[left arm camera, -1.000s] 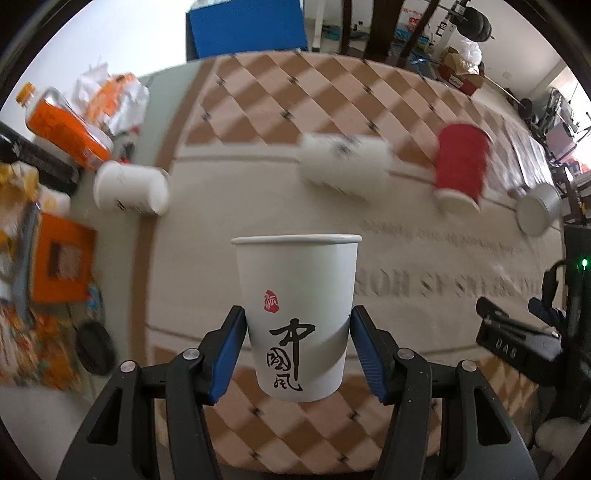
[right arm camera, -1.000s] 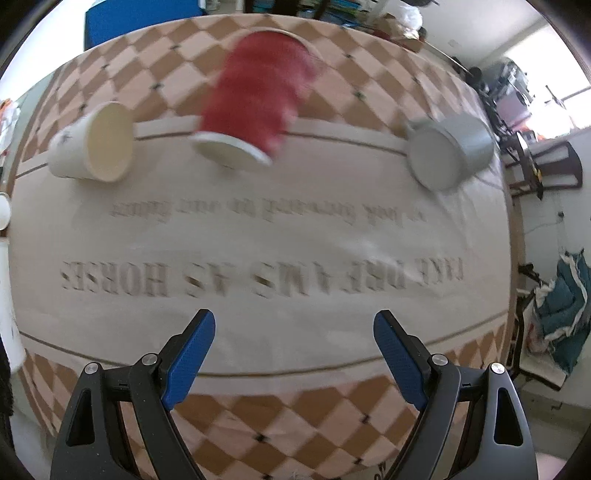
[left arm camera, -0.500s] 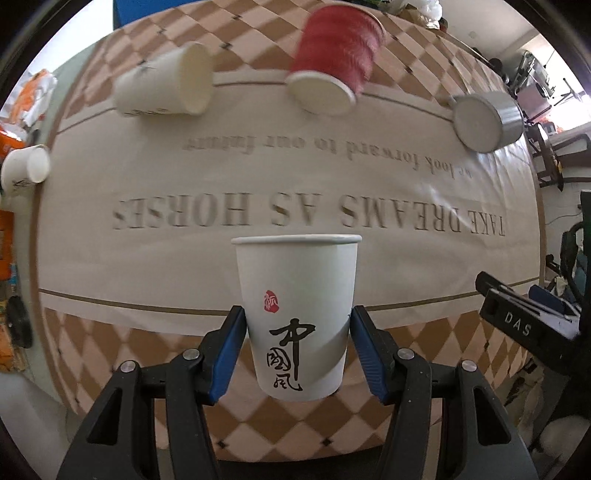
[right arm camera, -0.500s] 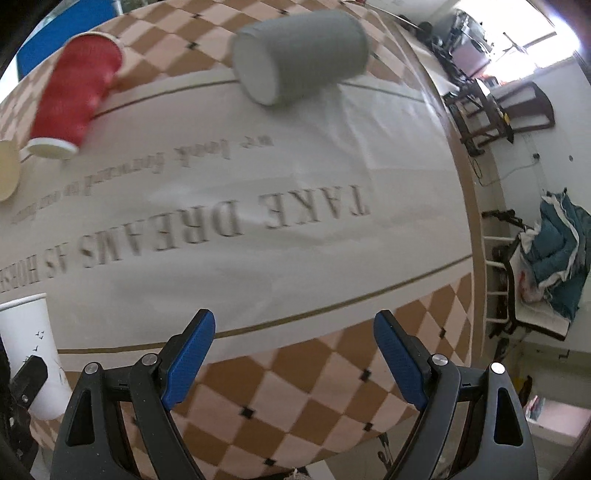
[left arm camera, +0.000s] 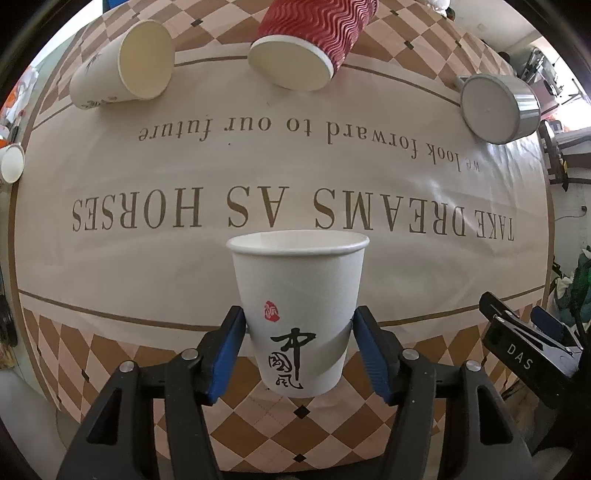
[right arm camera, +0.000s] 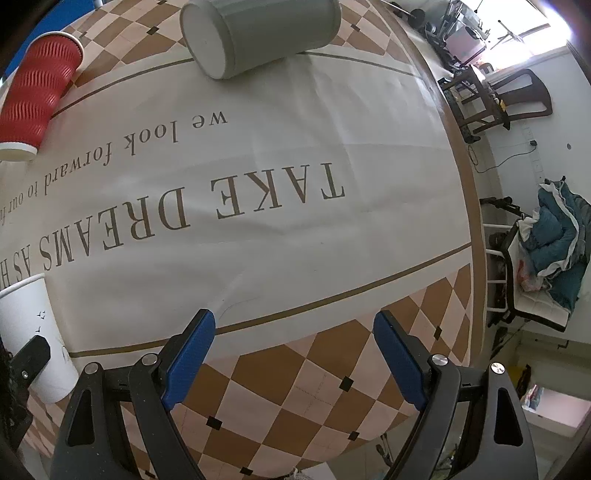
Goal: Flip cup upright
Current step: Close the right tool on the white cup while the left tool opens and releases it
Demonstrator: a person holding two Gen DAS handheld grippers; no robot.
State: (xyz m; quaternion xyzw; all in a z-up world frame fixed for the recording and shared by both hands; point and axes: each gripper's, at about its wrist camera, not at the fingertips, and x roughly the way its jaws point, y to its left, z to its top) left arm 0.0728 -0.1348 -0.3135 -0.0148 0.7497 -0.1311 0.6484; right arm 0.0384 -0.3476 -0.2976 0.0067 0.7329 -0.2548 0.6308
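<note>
My left gripper [left arm camera: 298,352] is shut on a white paper cup [left arm camera: 297,306] with black calligraphy, held upright with its mouth up, near the table's front. The same cup shows at the left edge of the right wrist view [right arm camera: 31,332]. A plain white cup [left arm camera: 122,66], a red ribbed cup [left arm camera: 314,40] and a grey cup [left arm camera: 496,107] lie on their sides at the far side of the table. My right gripper [right arm camera: 293,356] is open and empty above the table's front right part, with the grey cup [right arm camera: 258,33] and red cup [right arm camera: 35,96] beyond it.
The tablecloth [left arm camera: 295,166] has printed lettering and a checkered border. Another small white cup [left arm camera: 11,162] lies at the far left. A black chair [right arm camera: 495,99] and a rack with blue clothing [right arm camera: 554,236] stand off the table's right edge.
My left gripper has swung right and come lower over the table with the cup in it. My right gripper has swung right, from the red cup towards the grey cup.
</note>
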